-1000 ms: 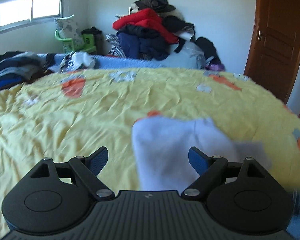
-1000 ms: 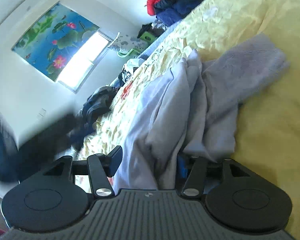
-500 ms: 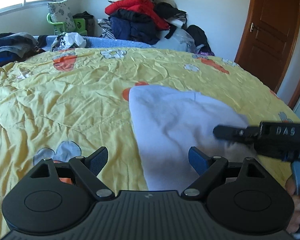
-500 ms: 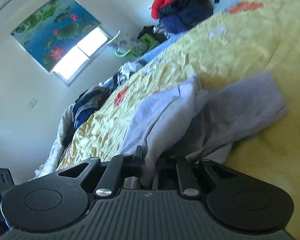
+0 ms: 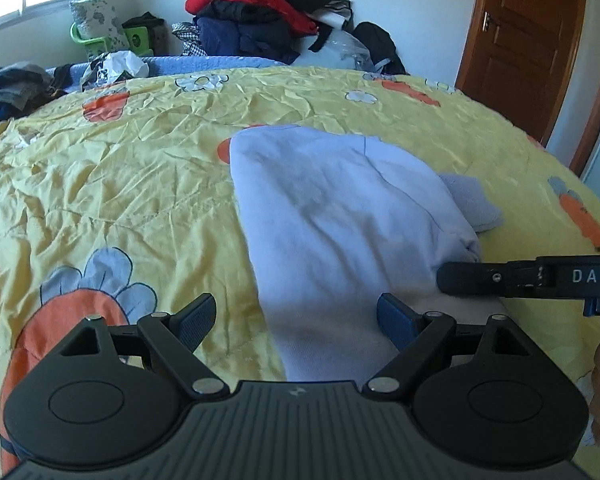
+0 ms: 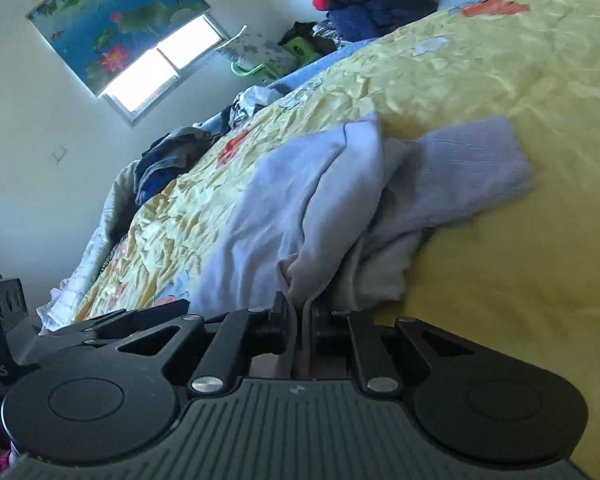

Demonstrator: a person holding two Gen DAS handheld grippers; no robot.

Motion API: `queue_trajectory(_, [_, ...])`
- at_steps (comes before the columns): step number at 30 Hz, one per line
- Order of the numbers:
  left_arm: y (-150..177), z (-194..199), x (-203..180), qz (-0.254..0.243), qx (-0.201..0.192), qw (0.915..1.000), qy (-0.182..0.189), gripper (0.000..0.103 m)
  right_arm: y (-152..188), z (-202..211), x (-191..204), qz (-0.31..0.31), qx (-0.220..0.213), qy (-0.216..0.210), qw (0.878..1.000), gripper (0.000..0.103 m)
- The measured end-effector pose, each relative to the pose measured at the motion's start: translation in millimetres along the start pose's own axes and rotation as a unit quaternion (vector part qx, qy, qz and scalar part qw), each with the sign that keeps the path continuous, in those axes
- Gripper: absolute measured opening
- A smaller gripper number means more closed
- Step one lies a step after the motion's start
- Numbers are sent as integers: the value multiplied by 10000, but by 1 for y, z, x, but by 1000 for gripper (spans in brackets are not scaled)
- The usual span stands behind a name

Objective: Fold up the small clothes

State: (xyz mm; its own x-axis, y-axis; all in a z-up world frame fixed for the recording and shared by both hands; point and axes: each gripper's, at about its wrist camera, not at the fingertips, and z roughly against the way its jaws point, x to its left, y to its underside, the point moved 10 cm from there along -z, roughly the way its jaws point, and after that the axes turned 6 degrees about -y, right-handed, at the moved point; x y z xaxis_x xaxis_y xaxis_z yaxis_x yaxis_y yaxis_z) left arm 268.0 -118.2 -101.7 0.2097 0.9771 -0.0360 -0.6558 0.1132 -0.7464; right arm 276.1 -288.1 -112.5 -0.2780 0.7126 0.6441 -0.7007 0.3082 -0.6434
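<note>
A soft, matt pale-lilac cotton garment (image 5: 340,216) is lying on a crinkled yellow cloth bedsheet (image 5: 120,184), beside matt black plastic gripper arms (image 5: 296,320).

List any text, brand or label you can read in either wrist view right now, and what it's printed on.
"DAS": white letters on the black body of the right gripper, seen in the left wrist view.
"DAS": on the black body of the left gripper, at the left edge of the right wrist view.
A small logo on each camera mount is too small to read. Nothing else carries text.

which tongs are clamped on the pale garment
The right tongs, shut on the pale garment at its near edge; the left tongs gape wide, gripping nothing.
</note>
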Motion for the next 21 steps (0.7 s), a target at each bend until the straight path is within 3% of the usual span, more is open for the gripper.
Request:
queue_trajectory(4, [1,-1,0,20,-16,10000,-29,92,-7,11,10,290,-276,135,9991,15])
queue_trajectory(6, [5,-4,-1,32,104,9999,0,92,-5,3,7,386,-114,288,9988,25])
queue_trajectory(8, [4,1,2,88,0,9998,150,92,-1,3,3,436,-83,462,9979,26])
queue_trajectory(9, [2,4,5,105,-97,9998,166,92,-3,9,5,427,-187,449,9979,36])
queue_trajectory(10, [-1,4,10,143,-153,9996,165,92,-6,17,5,412,-365,463,9974,60])
queue_trajectory(12, [-7,-3,19,392,-44,9987,314,92,-15,34,-3,302,-721,621,9950,92])
queue_trajectory(14, [-13,-16,26,1009,211,9908,873,92,-19,36,-17,89,-709,620,9955,86])
queue_trajectory(16, [-15,-31,32,1632,457,9762,1355,94,-20,25,-33,-356,-532,473,9968,81])
queue_trajectory(21, [-31,-49,34,2214,208,9589,1762,98,-32,-6,-40,-705,-627,13,9955,78])
